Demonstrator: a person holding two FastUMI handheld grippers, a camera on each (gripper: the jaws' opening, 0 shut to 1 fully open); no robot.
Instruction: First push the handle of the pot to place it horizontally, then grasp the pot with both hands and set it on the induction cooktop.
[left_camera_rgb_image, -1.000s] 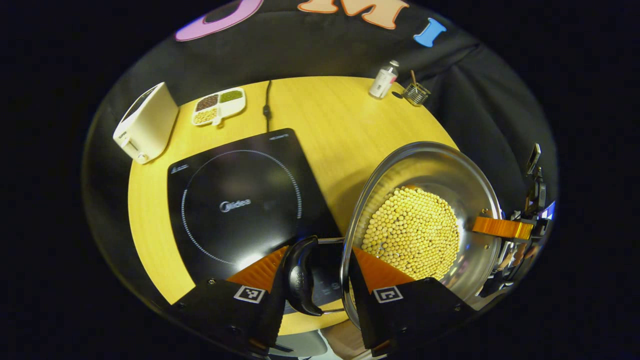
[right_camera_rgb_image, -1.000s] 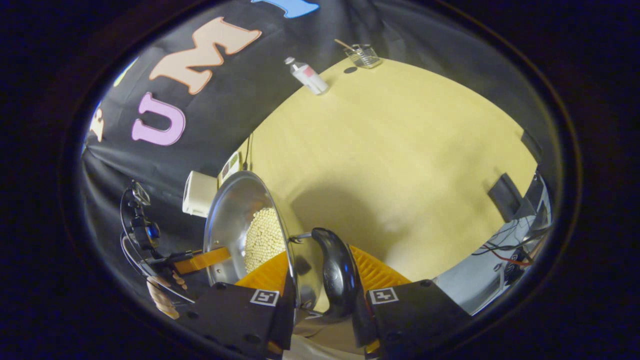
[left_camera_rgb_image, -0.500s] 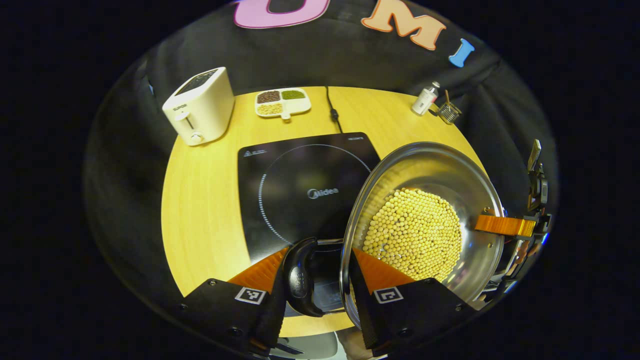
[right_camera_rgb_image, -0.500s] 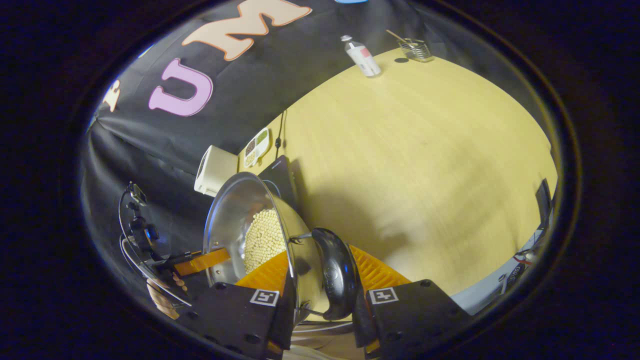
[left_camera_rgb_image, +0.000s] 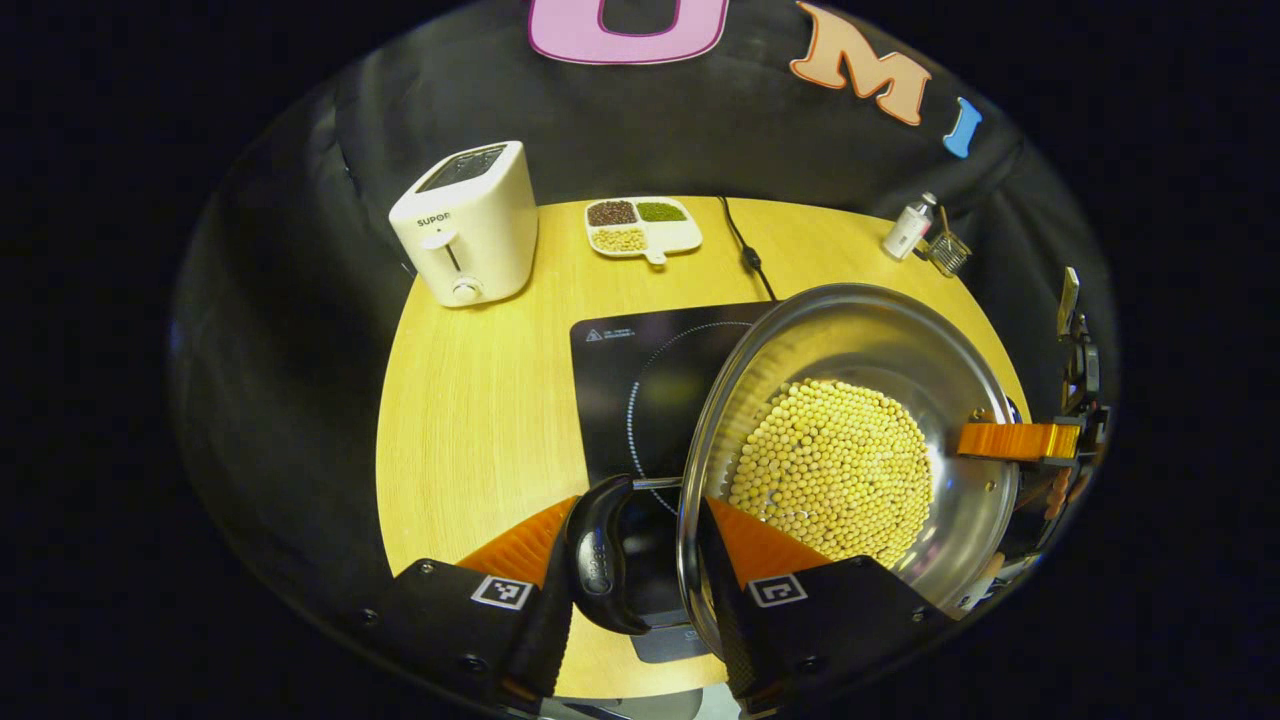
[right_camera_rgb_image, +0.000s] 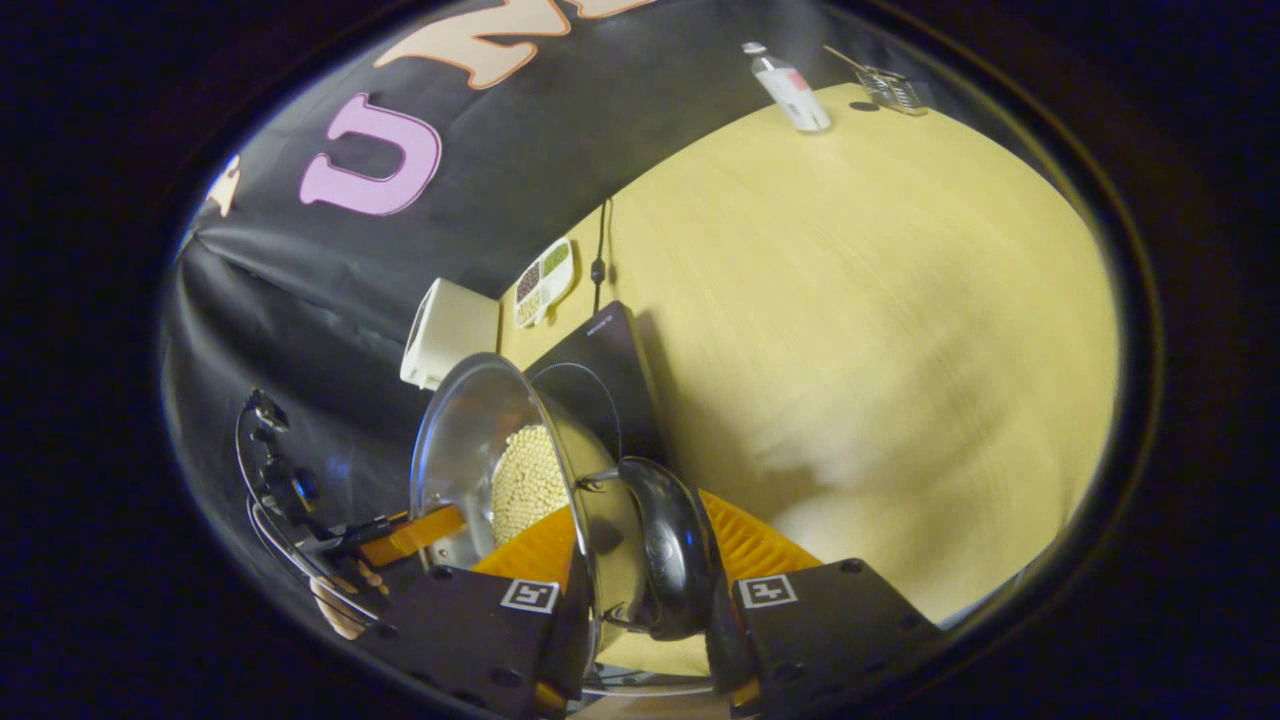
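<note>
Both tools, left (left_camera_rgb_image: 640, 545) and right (right_camera_rgb_image: 640, 560), clamp the pot's (left_camera_rgb_image: 905, 340) 2 handles, carrying it over the cooktop (left_camera_rgb_image: 640, 370).

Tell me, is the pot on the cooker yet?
Not yet. Done: both tongs have the pot by its side handles, the left tongs on one black handle and the right tongs on the other. In hand: the pot of beans is held partly over the induction cooktop. Left: setting it down on the ring.

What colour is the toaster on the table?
The toaster is white or cream, clearest in the left gripper view.
</note>
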